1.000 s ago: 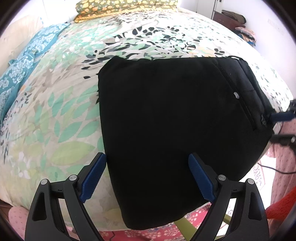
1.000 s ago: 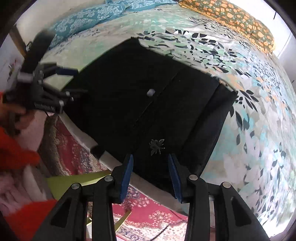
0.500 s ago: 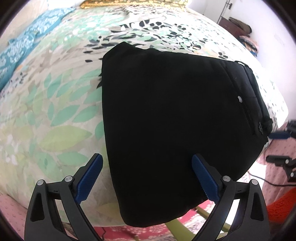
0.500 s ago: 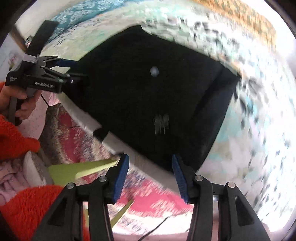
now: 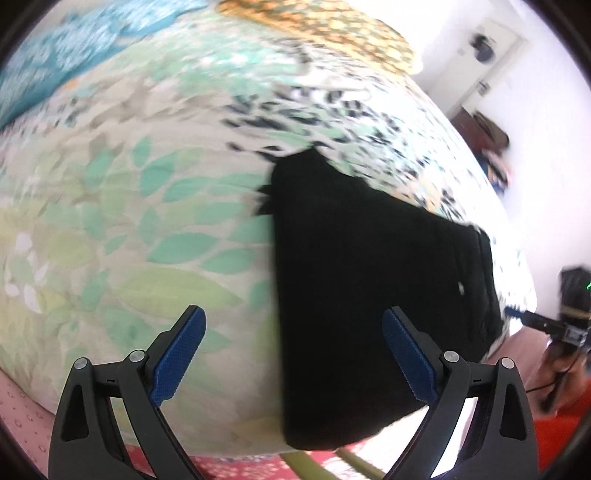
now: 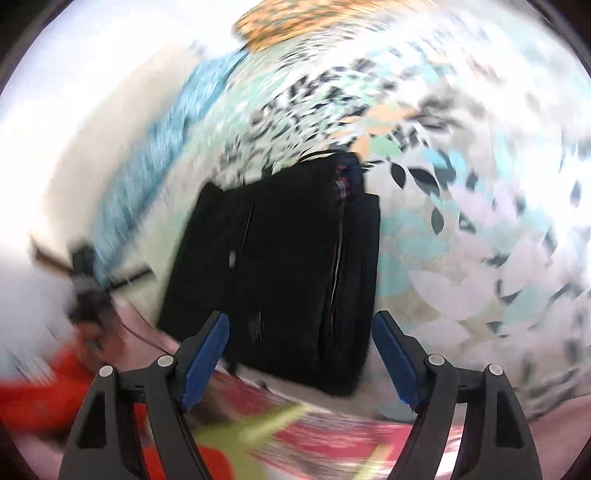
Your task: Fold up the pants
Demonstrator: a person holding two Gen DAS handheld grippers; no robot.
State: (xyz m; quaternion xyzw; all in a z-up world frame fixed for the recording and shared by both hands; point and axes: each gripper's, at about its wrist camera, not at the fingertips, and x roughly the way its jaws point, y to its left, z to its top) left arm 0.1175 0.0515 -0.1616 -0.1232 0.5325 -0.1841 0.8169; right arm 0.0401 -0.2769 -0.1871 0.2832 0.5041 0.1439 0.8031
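The black pants [image 5: 369, 280] lie folded in a compact rectangle at the near edge of the leaf-patterned bed [image 5: 122, 206]. They also show in the right wrist view [image 6: 288, 266], with a zip line and waistband visible. My left gripper [image 5: 293, 354] is open and empty, above the pants' left edge. My right gripper [image 6: 301, 354] is open and empty, near the pants' front edge. The right gripper also shows at the far right of the left wrist view [image 5: 546, 325]. Both views are blurred by motion.
An orange patterned pillow [image 5: 317, 26] and a blue patterned cloth [image 5: 55, 62] lie at the far side of the bed. A red rug [image 6: 325, 428] and a yellow-green object [image 6: 258, 428] are on the floor below the bed edge. Dark furniture [image 5: 484, 129] stands by the white wall.
Both grippers have drawn back from the pants and swung; the right gripper has opened wider. The pants now look smaller and sit further off in both views.
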